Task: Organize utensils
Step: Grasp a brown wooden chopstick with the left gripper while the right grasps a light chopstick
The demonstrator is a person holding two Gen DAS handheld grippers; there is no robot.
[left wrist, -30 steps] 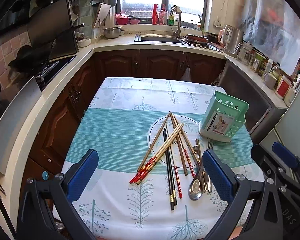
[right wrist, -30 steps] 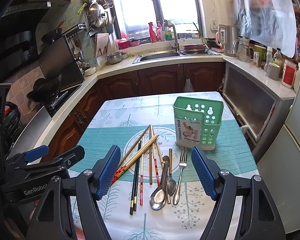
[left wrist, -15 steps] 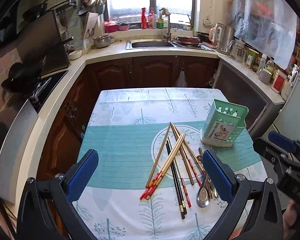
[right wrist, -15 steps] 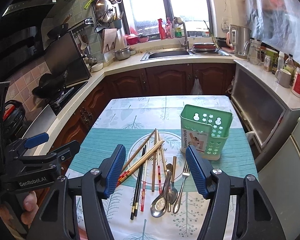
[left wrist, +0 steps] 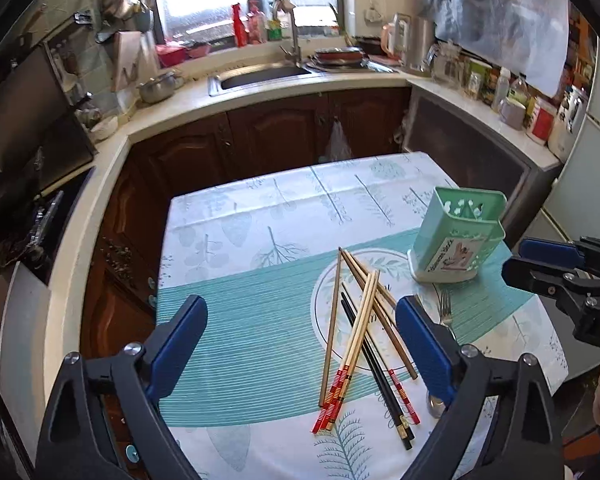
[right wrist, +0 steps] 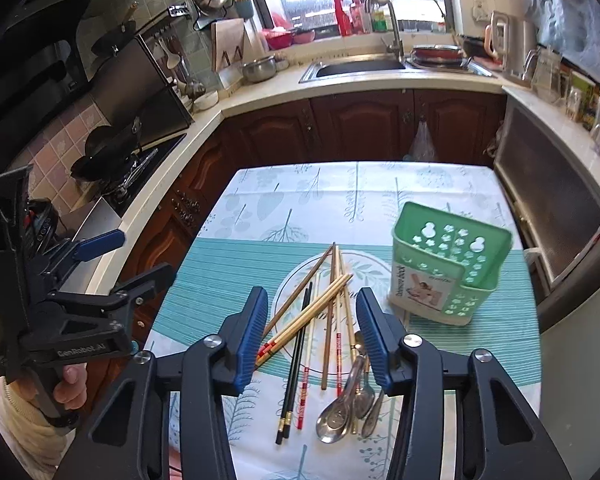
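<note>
Currently the chopsticks [right wrist: 324, 312] lie crossed in a loose pile on the worktop [right wrist: 228, 264], spoons [right wrist: 348, 396] beside them, green holder [right wrist: 448, 264] just to the right, empty. Risk: a pinch on the tangle could lift several sticks or scatter them. Right claw [right wrist: 312, 336] hovers above, tilted down, half-released, jaws have just been closing, nothing gripped. Left claw [left wrist: 300, 352] wide, released, likewise tilted down.

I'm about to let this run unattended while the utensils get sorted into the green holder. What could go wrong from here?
The chopsticks lie crossed in a loose pile, so lifting one may drag or scatter the others. The spoons overlap beside them, so a grasp may catch two at once. The green holder looks light and stands near the table's right edge; a bump from the right gripper, whose jaws have just been closing on nothing, might tip it.
</note>
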